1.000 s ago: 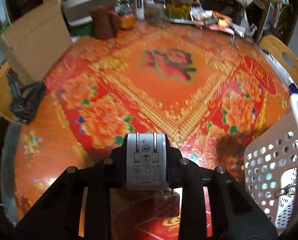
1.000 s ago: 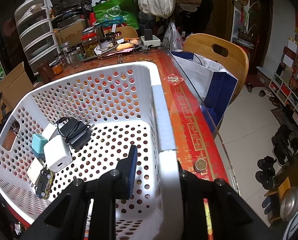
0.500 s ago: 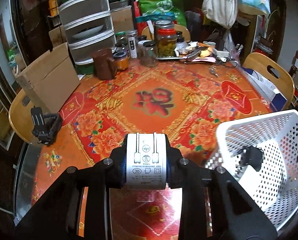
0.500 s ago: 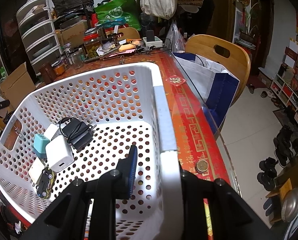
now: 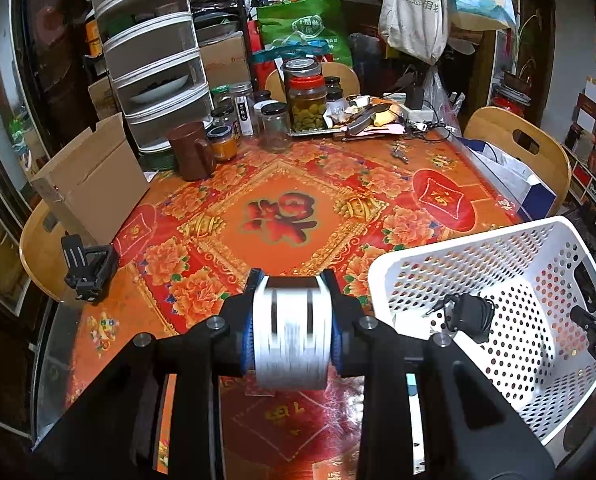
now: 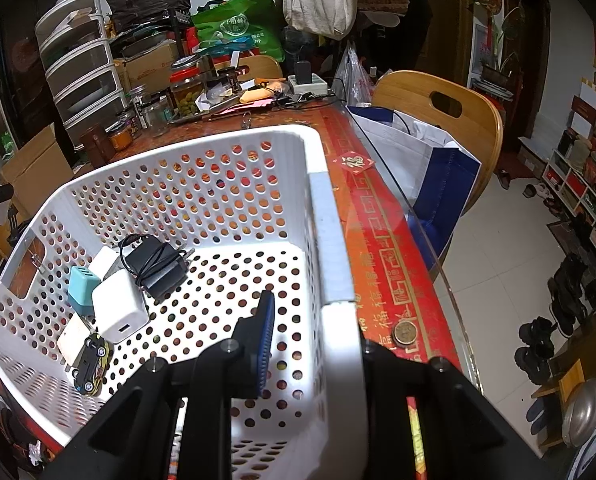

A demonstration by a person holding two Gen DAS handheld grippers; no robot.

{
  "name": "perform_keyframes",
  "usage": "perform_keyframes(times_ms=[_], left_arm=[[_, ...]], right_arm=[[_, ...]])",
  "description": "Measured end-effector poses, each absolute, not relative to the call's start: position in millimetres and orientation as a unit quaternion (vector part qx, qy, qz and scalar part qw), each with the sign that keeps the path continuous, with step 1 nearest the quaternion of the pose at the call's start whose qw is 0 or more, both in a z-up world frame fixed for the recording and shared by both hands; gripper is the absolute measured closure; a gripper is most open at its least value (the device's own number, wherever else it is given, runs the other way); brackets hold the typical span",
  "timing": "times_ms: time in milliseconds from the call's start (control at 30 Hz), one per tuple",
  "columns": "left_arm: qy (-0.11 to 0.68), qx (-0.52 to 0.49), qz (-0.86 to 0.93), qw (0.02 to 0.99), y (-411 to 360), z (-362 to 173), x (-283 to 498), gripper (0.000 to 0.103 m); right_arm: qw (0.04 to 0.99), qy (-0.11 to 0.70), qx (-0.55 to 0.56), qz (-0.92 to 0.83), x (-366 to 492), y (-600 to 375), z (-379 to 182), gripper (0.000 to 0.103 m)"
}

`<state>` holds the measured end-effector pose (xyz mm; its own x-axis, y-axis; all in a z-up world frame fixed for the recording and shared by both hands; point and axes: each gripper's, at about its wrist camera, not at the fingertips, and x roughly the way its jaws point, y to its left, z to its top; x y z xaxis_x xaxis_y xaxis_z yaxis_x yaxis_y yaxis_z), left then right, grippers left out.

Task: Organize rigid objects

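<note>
My left gripper [image 5: 291, 332] is shut on a white plug charger [image 5: 291, 344], blurred, held above the red table [image 5: 281, 224] just left of the white perforated basket [image 5: 478, 248]. My right gripper [image 6: 312, 340] is shut on the basket's right wall [image 6: 330, 264], one finger inside, one outside. In the basket lie a black adapter with cord [image 6: 157, 262], a white charger [image 6: 117, 306], a light blue charger [image 6: 82, 288], a small toy car [image 6: 91, 364] and other white pieces. The black adapter also shows in the left wrist view [image 5: 464, 316].
A black clamp-like object [image 5: 89, 266] sits at the table's left edge beside a cardboard box [image 5: 93, 178]. Jars [image 5: 308, 96], a brown mug [image 5: 191, 152] and clutter line the far side. A coin [image 6: 405, 333] lies right of the basket. Wooden chairs [image 6: 446, 120] stand around.
My left gripper has lifted and tilted up with the charger, and the basket has come into its view on the right. The right gripper keeps its hold on the basket wall.
</note>
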<state>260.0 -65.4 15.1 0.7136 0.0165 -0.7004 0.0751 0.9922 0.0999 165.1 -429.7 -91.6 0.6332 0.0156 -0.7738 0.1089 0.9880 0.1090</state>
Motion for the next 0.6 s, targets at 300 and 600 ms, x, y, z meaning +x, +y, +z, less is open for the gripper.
perform_keyframes(times_ms=[300,600], left_arm=[[0.361,0.081,-0.031,0.928,-93.9,27.1,247.7,0.078],[0.382,0.031,-0.016,0.923,-42.8,3.2,267.6,0.077]], right_arm=[[0.901,0.427,0.073,-0.026,165.1,-429.5,-91.8,0.081],[0.902,0.425,0.076,-0.025,164.4,-428.3,-89.7,0.08]])
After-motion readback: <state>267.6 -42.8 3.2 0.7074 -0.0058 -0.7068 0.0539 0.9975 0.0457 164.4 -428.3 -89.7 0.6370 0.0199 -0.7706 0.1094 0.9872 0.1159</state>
